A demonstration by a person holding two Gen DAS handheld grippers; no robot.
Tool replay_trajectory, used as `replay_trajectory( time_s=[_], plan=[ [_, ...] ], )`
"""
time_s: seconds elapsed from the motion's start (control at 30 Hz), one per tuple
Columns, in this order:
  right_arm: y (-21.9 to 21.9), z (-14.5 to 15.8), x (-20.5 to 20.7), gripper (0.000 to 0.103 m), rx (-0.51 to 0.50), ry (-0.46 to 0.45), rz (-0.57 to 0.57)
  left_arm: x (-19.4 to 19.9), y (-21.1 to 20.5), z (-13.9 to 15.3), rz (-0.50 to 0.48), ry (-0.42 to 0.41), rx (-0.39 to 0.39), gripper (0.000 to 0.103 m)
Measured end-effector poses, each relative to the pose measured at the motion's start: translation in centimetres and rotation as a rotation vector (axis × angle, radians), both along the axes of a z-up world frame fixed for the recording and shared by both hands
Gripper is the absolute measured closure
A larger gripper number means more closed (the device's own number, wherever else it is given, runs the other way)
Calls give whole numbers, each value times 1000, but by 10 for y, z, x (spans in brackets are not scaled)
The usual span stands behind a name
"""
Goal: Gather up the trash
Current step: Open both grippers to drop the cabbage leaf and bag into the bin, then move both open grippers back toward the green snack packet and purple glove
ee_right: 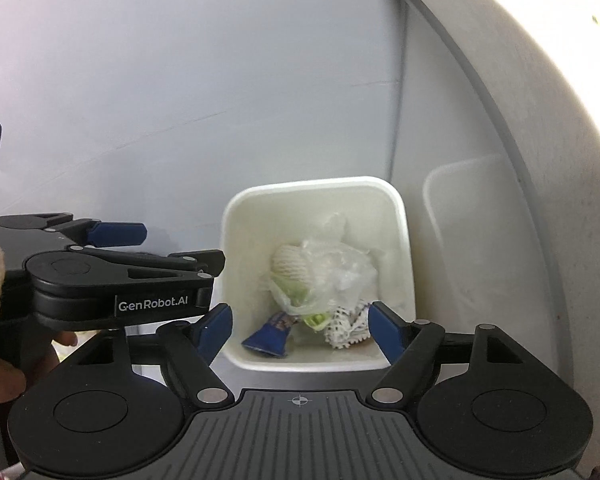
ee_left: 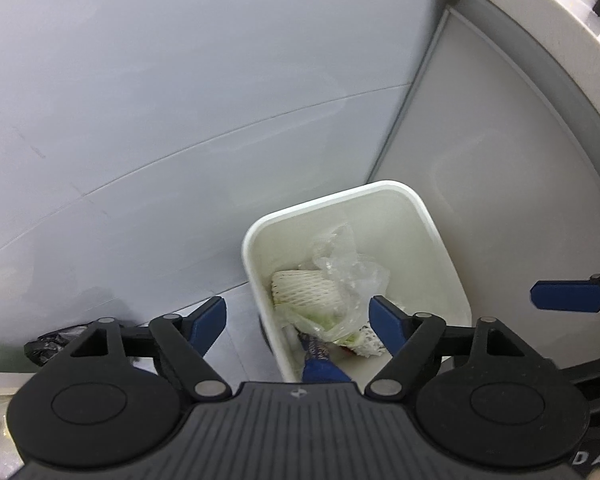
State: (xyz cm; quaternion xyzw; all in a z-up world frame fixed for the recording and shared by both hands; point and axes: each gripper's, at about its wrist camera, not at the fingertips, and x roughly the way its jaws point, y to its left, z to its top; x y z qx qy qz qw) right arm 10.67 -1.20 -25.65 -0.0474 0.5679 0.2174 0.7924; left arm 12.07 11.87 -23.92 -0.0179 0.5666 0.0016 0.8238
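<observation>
**Both grippers open above a bin that holds the trash**

Nearest, in the left wrist view, the left gripper (ee_left: 298, 322) points steeply down with its blue-padded jaws spread wide and nothing between them. The right gripper (ee_right: 300, 326) matches it in the right wrist view: jaws apart, empty, aimed down.

Directly below and just ahead of both sits a white bin (ee_right: 404, 248), an open rectangular tub standing upright. The trash lies inside it, at the bottom: a crumpled clear plastic bag (ee_right: 340, 272) on top, a white foam net sleeve (ee_right: 290, 266) beside it, a second piece of foam netting (ee_right: 346, 330) near the front wall, and a blue wrapper (ee_right: 268, 338) at the front left corner. The wrapper's long axis runs from the front wall toward the middle of the bin. From the right wrist view the left gripper hangs just left of the bin, so the right gripper looks slightly better centred over the opening, though both are near.

A scrap of black plastic (ee_left: 46, 346) lies on the floor to the left, possibly trash not yet collected; that is a judgement.

Farther out, the floor (ee_left: 180, 100) is smooth pale grey, and a pale cabinet panel (ee_left: 480, 160) stands behind the bin at right
</observation>
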Motion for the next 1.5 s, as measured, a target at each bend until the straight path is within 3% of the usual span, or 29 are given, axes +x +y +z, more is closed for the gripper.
replay_trajectory(
  time_s=[0.17,0.43,0.73,1.07,1.27,1.5],
  plan=[
    [5,12,-3,24,8,-22,68,-9,14,10,31,8,12,21],
    [-2,51,-22,19,59,-99,160,-26,21,23,110,-25,-36,12],
    [-34,113,-47,18,48,-346,200,-40,9,62,178,-98,-113,8],
    [-123,151,-58,8,26,-573,86,-48,-23,131,203,-258,-174,1],
    [-179,143,-61,8,-18,-613,13,-45,-56,156,124,-303,-161,1],
    [-246,146,-46,8,-66,-631,-110,-24,-106,163,11,-342,-178,1]
  ],
)
